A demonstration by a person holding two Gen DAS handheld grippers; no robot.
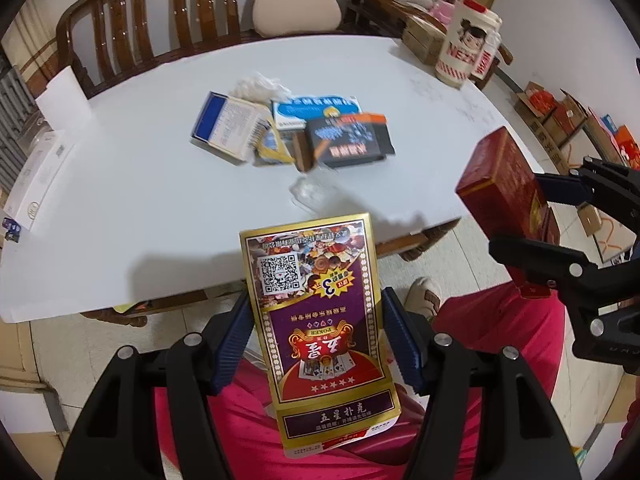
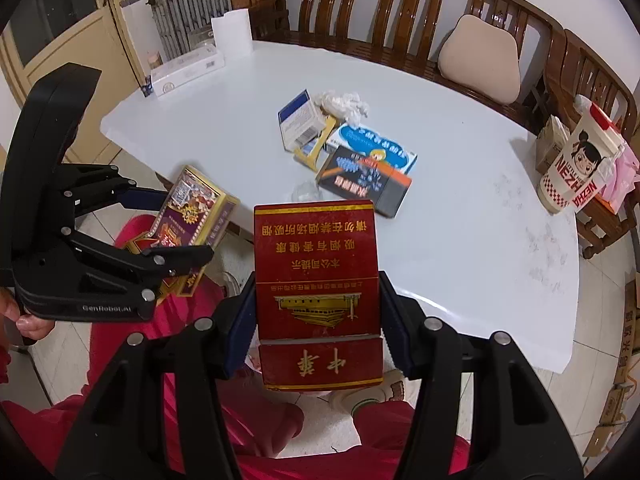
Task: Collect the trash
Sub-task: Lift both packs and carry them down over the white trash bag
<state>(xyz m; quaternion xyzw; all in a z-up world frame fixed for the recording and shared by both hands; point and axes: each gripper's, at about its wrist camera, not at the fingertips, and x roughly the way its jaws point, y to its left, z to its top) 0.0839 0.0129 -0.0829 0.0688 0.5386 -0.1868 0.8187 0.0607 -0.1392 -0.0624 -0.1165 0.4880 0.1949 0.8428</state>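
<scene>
My left gripper is shut on a gold and purple poker card box, held off the near edge of the white table, above the person's red lap. It also shows in the right wrist view. My right gripper is shut on a red cigarette pack, also seen in the left wrist view at right. A pile of trash lies mid-table: a blue and white box, a light blue box, a black and orange box, crumpled tissue and a clear wrapper.
A large Nezha paper cup stands at the table's far right. White boxes lie at the left edge. A wooden bench with a beige cushion runs behind the table. Cardboard boxes crowd the floor at right.
</scene>
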